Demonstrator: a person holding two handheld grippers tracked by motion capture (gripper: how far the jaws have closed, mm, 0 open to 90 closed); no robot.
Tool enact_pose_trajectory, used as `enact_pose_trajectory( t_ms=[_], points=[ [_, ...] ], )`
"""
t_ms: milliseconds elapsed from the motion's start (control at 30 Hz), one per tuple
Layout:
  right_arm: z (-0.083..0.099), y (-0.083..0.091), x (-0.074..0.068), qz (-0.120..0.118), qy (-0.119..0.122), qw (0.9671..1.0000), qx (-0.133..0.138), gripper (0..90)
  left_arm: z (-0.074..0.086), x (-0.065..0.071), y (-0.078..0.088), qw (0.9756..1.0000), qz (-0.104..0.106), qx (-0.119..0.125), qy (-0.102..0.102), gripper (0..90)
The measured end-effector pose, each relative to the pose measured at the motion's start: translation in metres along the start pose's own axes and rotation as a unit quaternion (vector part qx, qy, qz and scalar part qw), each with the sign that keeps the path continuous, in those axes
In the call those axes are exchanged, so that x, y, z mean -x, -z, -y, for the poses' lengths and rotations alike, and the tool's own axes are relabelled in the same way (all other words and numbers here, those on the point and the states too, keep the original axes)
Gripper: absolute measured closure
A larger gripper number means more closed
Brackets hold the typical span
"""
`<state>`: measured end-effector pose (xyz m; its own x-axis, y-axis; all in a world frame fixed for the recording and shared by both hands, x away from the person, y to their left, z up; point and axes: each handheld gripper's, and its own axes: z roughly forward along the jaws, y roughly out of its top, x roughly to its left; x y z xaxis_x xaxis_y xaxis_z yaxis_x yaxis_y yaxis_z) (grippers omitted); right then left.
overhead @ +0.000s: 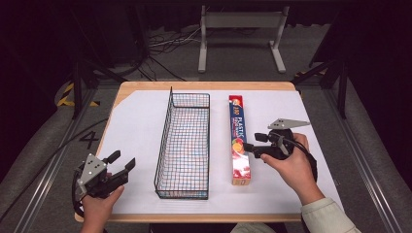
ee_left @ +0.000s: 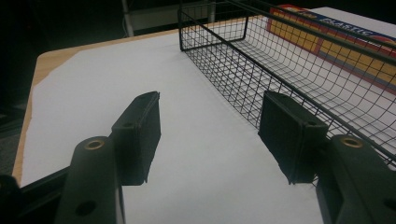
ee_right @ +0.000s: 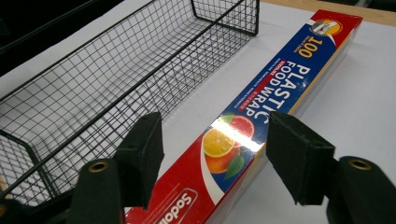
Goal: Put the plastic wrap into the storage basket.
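A long red and blue plastic food wrap box [overhead: 239, 141] lies flat on the white sheet, just right of a black wire basket [overhead: 165, 141] with nothing in it. My right gripper [overhead: 254, 141] hovers over the box's middle from the right. In the right gripper view its jaws stand open [ee_right: 215, 149], straddling the box [ee_right: 280, 84] without pressing it, with the basket [ee_right: 116, 70] beyond. My left gripper [overhead: 123, 159] rests open near the table's front left corner. In the left gripper view, bare paper lies between its jaws [ee_left: 210, 135], and the basket [ee_left: 280, 46] is to their right.
A white sheet [overhead: 136, 121] covers most of the wooden table [overhead: 145, 85]. On the floor beyond stand a white metal frame [overhead: 241, 34], loose cables [overhead: 165, 46] and dark stand legs [overhead: 77, 82] at both sides.
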<state>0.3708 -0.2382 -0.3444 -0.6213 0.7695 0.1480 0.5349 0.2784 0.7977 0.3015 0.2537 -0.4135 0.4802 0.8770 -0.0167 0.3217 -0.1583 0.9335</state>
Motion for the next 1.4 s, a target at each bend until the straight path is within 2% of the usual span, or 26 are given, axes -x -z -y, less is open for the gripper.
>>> enact_pose_trajectory(
  t_ms=[200, 333, 533, 600, 633, 733, 933, 1033, 1167, 1333, 1400],
  points=[
    [-0.016, -0.010, -0.002, 0.016, -0.001, 0.9998, -0.010, 33.7, 0.001, -0.002, 0.003, 1.0000, -0.004, 0.001, 0.005, 39.0],
    [-0.027, -0.015, -0.005, 0.047, -0.018, 0.9986, -0.018, 32.7, 0.001, -0.002, 0.001, 1.0000, -0.008, -0.001, 0.005, 39.2],
    [-0.044, -0.024, -0.011, 0.064, -0.008, 0.9976, -0.025, 30.9, 0.000, 0.000, 0.000, 0.9999, -0.010, -0.002, 0.000, 39.3],
    [-0.049, -0.027, -0.011, 0.068, -0.016, 0.9973, -0.025, 29.4, 0.000, -0.001, -0.001, 0.9999, -0.012, -0.004, 0.002, 39.3],
    [-0.052, -0.028, -0.010, 0.072, -0.028, 0.9967, -0.025, 29.5, 0.000, -0.001, -0.001, 0.9999, -0.013, -0.005, 0.003, 39.3],
    [-0.058, -0.033, -0.009, 0.089, -0.053, 0.9942, -0.029, 27.5, 0.000, -0.002, -0.001, 0.9999, -0.013, -0.004, 0.005, 39.3],
    [-0.068, -0.046, -0.005, 0.120, -0.069, 0.9895, -0.041, 25.7, -0.001, -0.001, -0.004, 0.9999, -0.012, -0.005, 0.004, 39.3],
    [-0.071, -0.051, -0.004, 0.140, -0.090, 0.9847, -0.053, 26.4, -0.001, -0.001, -0.004, 0.9999, -0.013, -0.005, 0.003, 39.4],
    [-0.075, -0.058, -0.004, 0.158, -0.089, 0.9813, -0.063, 25.8, -0.001, -0.001, -0.004, 0.9999, -0.014, -0.004, 0.005, 39.4],
    [-0.077, -0.065, -0.005, 0.166, -0.094, 0.9788, -0.074, 24.7, 0.000, -0.001, -0.004, 0.9998, -0.016, -0.007, 0.004, 39.4],
    [-0.077, -0.070, -0.004, 0.173, -0.102, 0.9757, -0.088, 24.1, 0.000, -0.001, -0.004, 0.9998, -0.016, -0.007, 0.004, 39.4]
  ],
)
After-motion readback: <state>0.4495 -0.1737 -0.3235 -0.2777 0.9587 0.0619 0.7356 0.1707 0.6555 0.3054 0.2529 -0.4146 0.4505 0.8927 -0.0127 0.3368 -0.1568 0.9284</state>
